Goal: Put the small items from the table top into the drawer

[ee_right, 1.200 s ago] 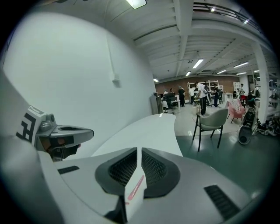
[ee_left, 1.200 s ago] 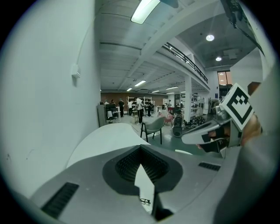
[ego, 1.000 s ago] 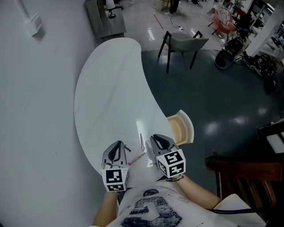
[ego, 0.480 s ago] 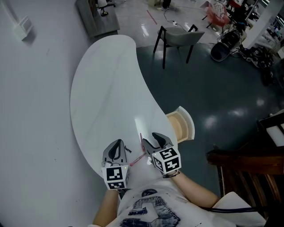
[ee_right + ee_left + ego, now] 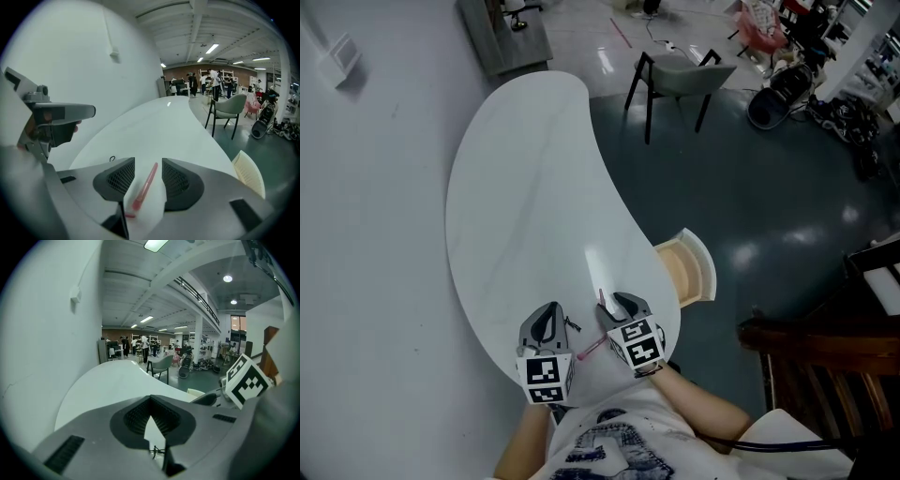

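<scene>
Drawer (image 5: 692, 272) stands pulled out at the right edge of my white surface (image 5: 525, 178), in a broad open hall with strip lights overhead and people (image 5: 213, 79) standing far at the back. A plain white wall (image 5: 366, 244) runs along the surface's left side. The floor (image 5: 769, 197) to the right is dark and glossy and throws back the lamps. The surface itself is a long, smooth kidney shape with a slight sheen. Beyond its far end stands a chair (image 5: 680, 82) with a pale grey shell seat and thin black legs. The drawer is pale and wood-coloured, with a curved front that follows the surface's edge.

Both my tools work at the near end. They are grey moulded bodies with ribbed black pads, each carrying a cube of black-and-white squares. My left tool (image 5: 151, 398) is clenched tip to tip, with nothing gripped that I can see. My right tool (image 5: 148, 164) is released, its jaws having just been swinging apart. A slim pink pen (image 5: 144, 186) lies flat on the surface in the gap between them, with neither pad pressing it. A second pink stick (image 5: 592, 349) lies between the two tools. A tiny black wire loop (image 5: 111, 159) rests on the surface near the left tool. These small items all lie on the surface, to the left of the drawer.
</scene>
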### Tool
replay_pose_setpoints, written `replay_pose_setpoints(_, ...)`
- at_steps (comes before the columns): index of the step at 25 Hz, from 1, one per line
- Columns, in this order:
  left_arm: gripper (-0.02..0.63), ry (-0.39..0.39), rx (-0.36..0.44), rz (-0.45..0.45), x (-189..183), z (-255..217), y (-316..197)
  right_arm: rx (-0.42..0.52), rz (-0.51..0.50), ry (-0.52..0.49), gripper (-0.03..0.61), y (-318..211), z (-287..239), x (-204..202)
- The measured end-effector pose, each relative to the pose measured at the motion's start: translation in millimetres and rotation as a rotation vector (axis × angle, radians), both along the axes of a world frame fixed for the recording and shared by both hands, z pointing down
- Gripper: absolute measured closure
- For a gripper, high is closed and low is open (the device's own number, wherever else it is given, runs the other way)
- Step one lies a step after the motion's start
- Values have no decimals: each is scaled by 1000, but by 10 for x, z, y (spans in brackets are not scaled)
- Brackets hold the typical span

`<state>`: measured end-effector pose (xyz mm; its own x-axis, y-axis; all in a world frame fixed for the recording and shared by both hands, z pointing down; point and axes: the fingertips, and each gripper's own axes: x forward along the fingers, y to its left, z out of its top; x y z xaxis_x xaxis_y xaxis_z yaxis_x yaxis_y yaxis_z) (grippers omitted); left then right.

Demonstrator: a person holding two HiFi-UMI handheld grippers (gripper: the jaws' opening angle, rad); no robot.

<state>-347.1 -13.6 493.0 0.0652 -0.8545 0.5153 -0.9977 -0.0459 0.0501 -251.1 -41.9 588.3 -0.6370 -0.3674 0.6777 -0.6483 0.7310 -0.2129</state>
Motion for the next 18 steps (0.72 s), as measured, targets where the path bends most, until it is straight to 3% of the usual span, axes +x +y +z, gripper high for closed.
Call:
replay_pose_setpoints(6,594,4,-33,19,3,132,-31,-55,-15,38,388,41,334,-49)
replay_pose_setpoints(18,594,15,-63,44,-2,289,-161,-60,-40,119,414,39,520,-85)
